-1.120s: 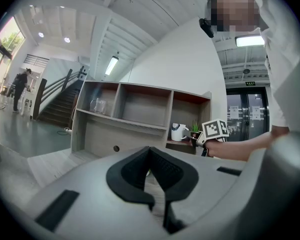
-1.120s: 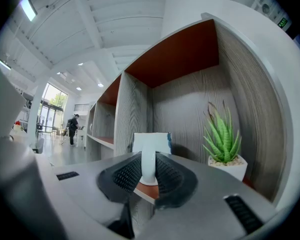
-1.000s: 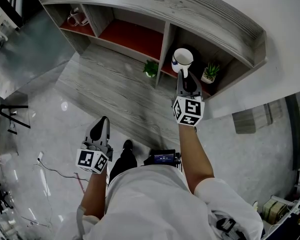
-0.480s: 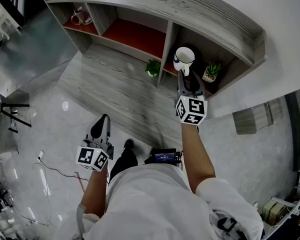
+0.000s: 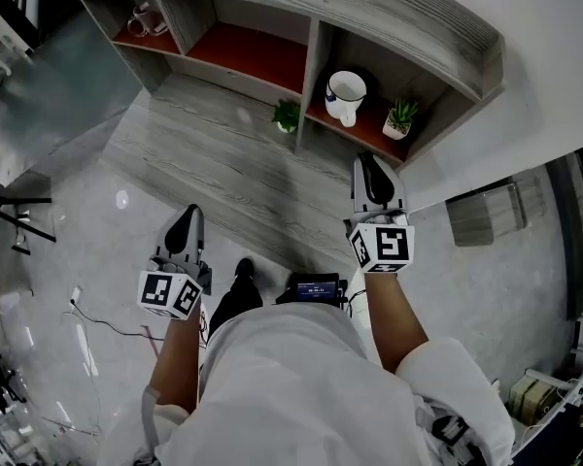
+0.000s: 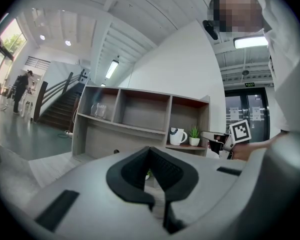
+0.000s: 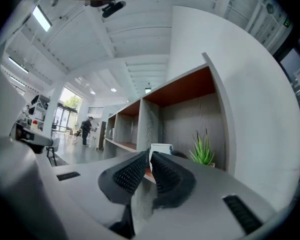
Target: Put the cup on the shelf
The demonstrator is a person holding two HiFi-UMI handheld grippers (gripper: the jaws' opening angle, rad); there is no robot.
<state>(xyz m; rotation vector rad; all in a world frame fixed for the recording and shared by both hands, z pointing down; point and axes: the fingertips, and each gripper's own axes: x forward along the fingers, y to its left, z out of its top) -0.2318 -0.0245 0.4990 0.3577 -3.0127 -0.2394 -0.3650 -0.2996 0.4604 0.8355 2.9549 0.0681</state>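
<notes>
I judge the placing done: the cup (image 5: 346, 96) stands upright in the shelf's (image 5: 398, 13) right-hand bay, a plant (image 5: 399, 119) near it at 3 o'clock. My right gripper (image 5: 371, 168) hangs well apart at the cup's 5 o'clock, its jaws parted by a narrow slit and holding nothing. The left gripper (image 5: 185, 223), pressed together and empty, idles low at 7 o'clock. The risk now is a careless forward swing of the right gripper, which could tip the cup into the plant.
</notes>
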